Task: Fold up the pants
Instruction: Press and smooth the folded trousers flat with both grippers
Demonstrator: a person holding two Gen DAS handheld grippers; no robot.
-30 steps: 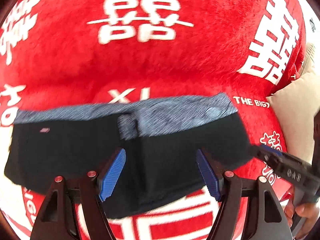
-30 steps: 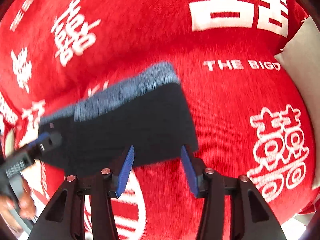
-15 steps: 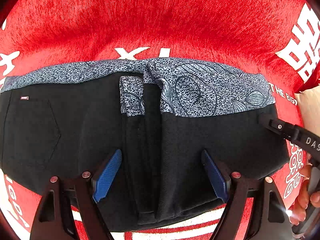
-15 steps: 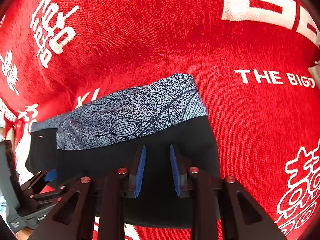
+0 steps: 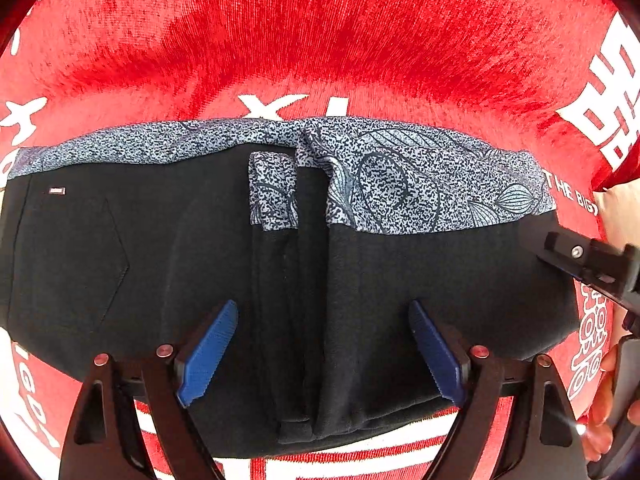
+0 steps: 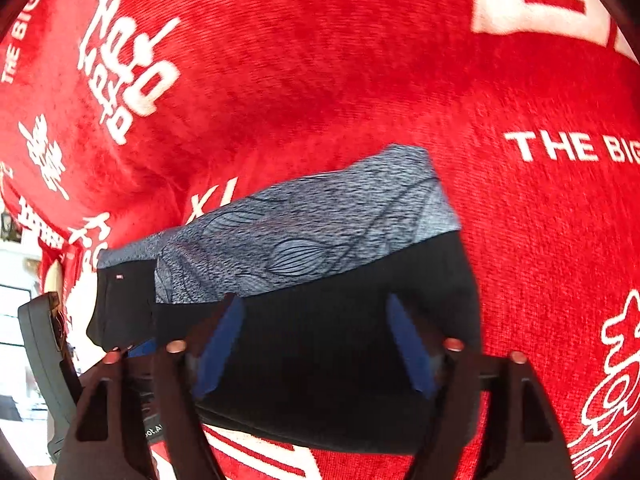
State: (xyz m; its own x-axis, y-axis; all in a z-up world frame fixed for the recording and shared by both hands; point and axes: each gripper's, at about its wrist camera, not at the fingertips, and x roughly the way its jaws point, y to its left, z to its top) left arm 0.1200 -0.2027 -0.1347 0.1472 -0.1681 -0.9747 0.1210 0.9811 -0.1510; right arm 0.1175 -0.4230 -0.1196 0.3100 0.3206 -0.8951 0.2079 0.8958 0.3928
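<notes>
Black pants (image 5: 440,280) with a grey leaf-print waistband (image 5: 400,184) lie folded in a wide bundle on a red blanket (image 5: 320,48). My left gripper (image 5: 322,308) points down over the bundle's middle folds; its jaws are opening, and its blue pads (image 5: 208,352) stand wide without pinching the cloth. My right gripper (image 6: 316,302) hangs over the pants' right end (image 6: 320,352), near the waistband (image 6: 312,228). Its jaws are also opening, with black cloth below the gap and nothing pinched. In the left wrist view the right gripper's finger (image 5: 580,256) reaches in from the right.
The red blanket (image 6: 360,60) carries white characters and lettering. A cream cushion (image 5: 618,208) lies past its right edge. A hand (image 5: 600,420) holds the right tool. The left tool's black body (image 6: 44,340) shows at the blanket's left edge, with a bright room beyond.
Both grippers sank closer to the pants. The right jaws narrowed over the black cloth, then spread wide again. The left jaws widened a little.
</notes>
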